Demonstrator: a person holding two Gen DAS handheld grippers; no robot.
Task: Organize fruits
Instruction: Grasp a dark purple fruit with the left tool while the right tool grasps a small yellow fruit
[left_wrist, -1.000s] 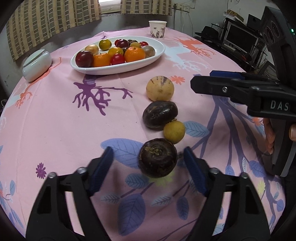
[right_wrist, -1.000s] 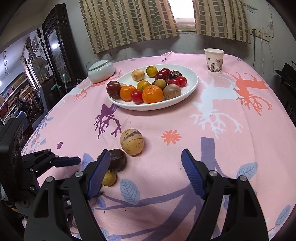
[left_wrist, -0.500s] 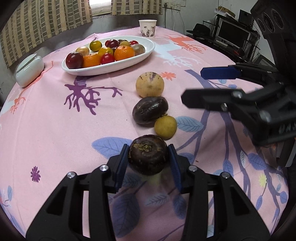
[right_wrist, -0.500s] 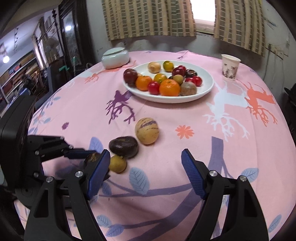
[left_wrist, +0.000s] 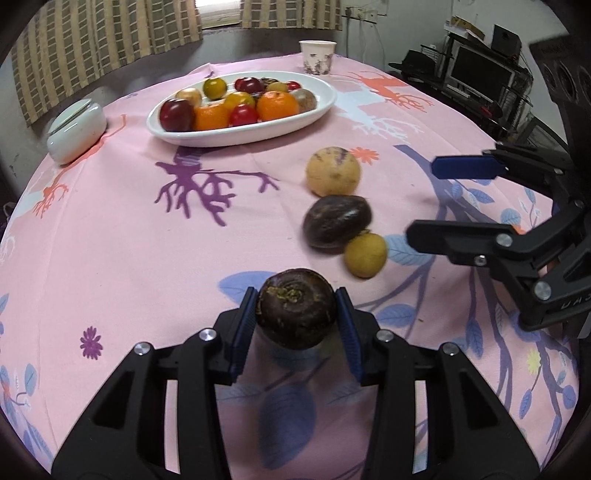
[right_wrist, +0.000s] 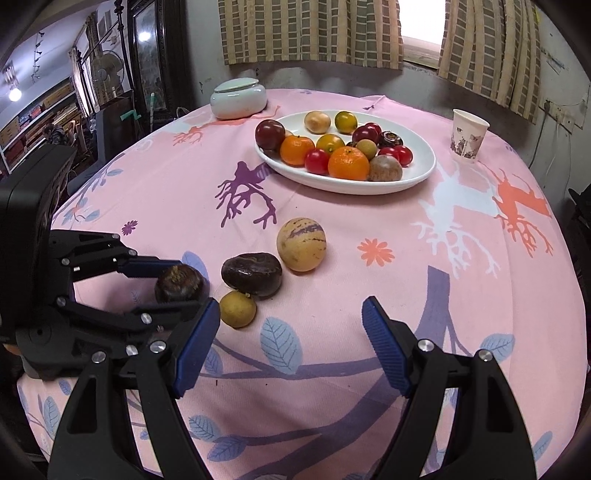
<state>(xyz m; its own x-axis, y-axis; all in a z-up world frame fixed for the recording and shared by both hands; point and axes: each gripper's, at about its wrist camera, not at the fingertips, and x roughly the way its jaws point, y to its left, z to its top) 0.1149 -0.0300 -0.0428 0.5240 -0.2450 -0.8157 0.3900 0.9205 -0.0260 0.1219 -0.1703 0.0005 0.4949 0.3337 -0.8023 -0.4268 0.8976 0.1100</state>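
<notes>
My left gripper (left_wrist: 297, 325) is shut on a dark round fruit (left_wrist: 296, 307) and holds it just above the pink cloth; it also shows in the right wrist view (right_wrist: 179, 282). Beyond it lie a small yellow fruit (left_wrist: 365, 255), a dark oval fruit (left_wrist: 337, 223) and a pale striped melon (left_wrist: 333, 170). The white oval plate (left_wrist: 314, 110) at the back holds several fruits. My right gripper (right_wrist: 291, 347) is open and empty, near the small yellow fruit (right_wrist: 237, 308); it shows at the right of the left wrist view (left_wrist: 432, 201).
A white lidded jar (left_wrist: 75, 131) stands at the back left. A paper cup (left_wrist: 317, 56) stands behind the plate. The round table's pink cloth (left_wrist: 110, 240) drops off at the edges. Shelves and electronics stand beyond the table at the right.
My left gripper closed on the dark round fruit and lifted it slightly. My right gripper moved in closer to the loose fruits and stayed open.
</notes>
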